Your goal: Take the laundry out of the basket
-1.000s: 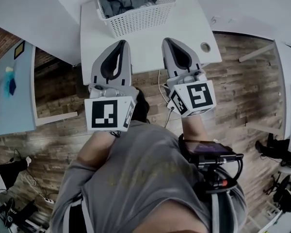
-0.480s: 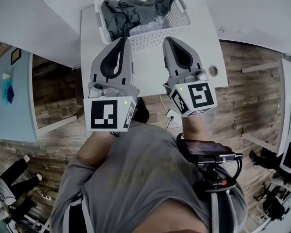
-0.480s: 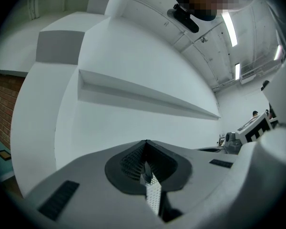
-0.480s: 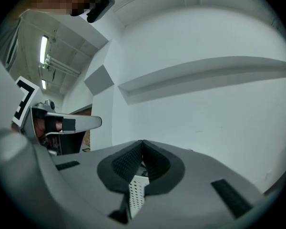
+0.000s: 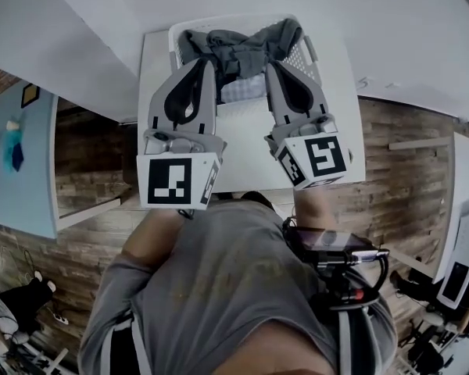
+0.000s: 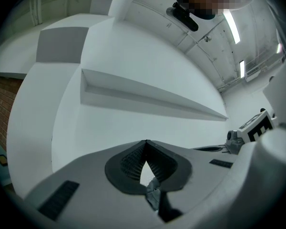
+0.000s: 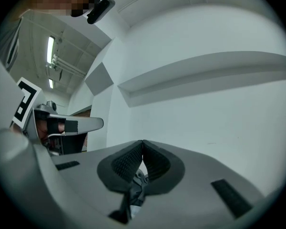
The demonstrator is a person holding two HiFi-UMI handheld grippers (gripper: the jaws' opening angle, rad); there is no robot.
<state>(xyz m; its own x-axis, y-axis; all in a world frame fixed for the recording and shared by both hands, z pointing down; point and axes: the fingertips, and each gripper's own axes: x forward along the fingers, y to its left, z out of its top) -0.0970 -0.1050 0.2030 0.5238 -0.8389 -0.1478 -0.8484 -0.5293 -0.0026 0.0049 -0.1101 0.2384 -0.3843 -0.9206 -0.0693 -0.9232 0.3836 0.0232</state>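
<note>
The basket point(image 5: 314, 59) is sitting much nearer to the fingers than it was a moment ago. Back then a strip of bare white surface point(image 5: 242, 143) was showing in front of the fingertips. Now the tips of the left gripper point(image 5: 205, 64) and the right gripper point(image 5: 275, 67) are reaching over the basket's near edge. I think this means the person is getting close enough to start picking, but no picking is happening yet.

The gray laundry point(image 5: 238, 44) is lying piled in the basket, just past the fingertips and partly between the two grippers.

The left fingers point(image 6: 128, 160) are pressing together at their tips with nothing between them. The right fingers point(image 7: 126, 163) are doing the same. They are holding nothing, and both will need to spread apart before grabbing any cloth.
</note>
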